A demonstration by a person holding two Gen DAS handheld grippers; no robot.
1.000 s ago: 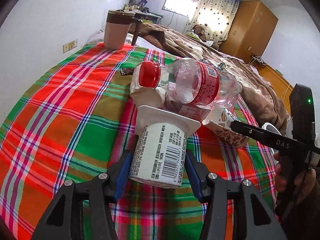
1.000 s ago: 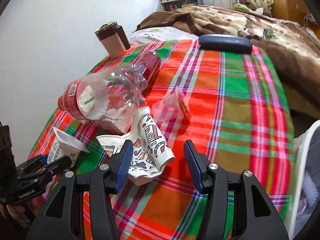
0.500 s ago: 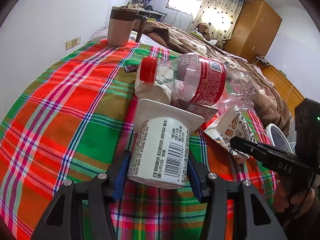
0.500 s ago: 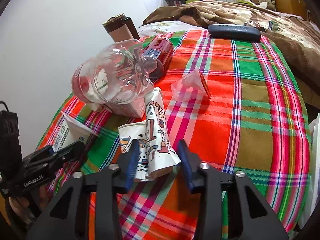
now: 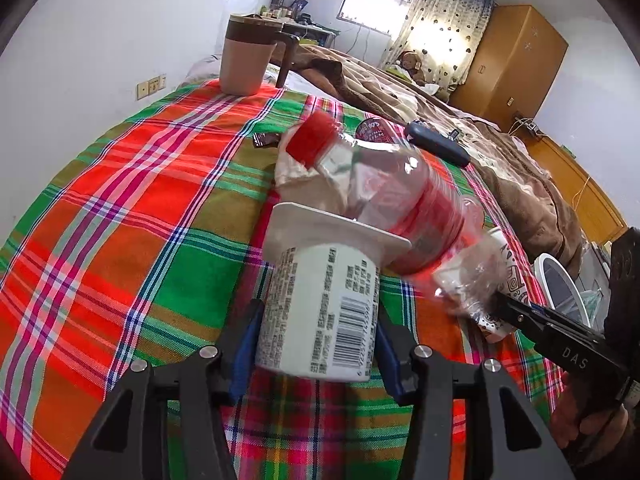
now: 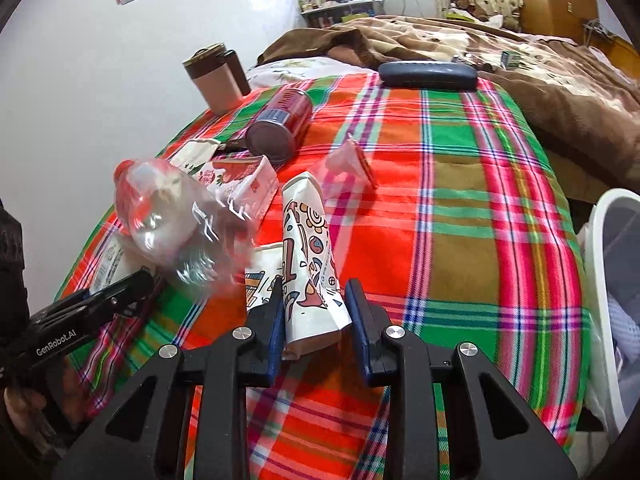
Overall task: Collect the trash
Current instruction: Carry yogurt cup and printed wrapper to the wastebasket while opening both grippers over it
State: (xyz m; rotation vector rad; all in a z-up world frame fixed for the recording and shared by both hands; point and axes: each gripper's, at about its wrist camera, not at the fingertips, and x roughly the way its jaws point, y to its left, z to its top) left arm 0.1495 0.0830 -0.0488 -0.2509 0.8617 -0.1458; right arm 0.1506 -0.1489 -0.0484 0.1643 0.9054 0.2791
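So far both grippers are loaded: the left gripper (image 5: pixel 316 344) clamps the yogurt cup (image 5: pixel 320 304), and the right gripper (image 6: pixel 316 320), whose jaws have just been closing, pinches the paper cup (image 6: pixel 308 256). Neither piece is in the bin (image 6: pixel 616 280) at the bed's edge. Bottle (image 6: pixel 168 216), can (image 6: pixel 280 124), carton (image 6: pixel 236 180) and wrapper (image 6: pixel 348 164) are left on the plaid cloth (image 6: pixel 460 208).

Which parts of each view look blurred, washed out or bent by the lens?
Left wrist view: the bottle is smeared by motion, the window and curtain glare white, and the plaid cloth bulges like a dome. Right wrist view: the bottle is again blurred while the paper cup stays sharp; the corners go dark.
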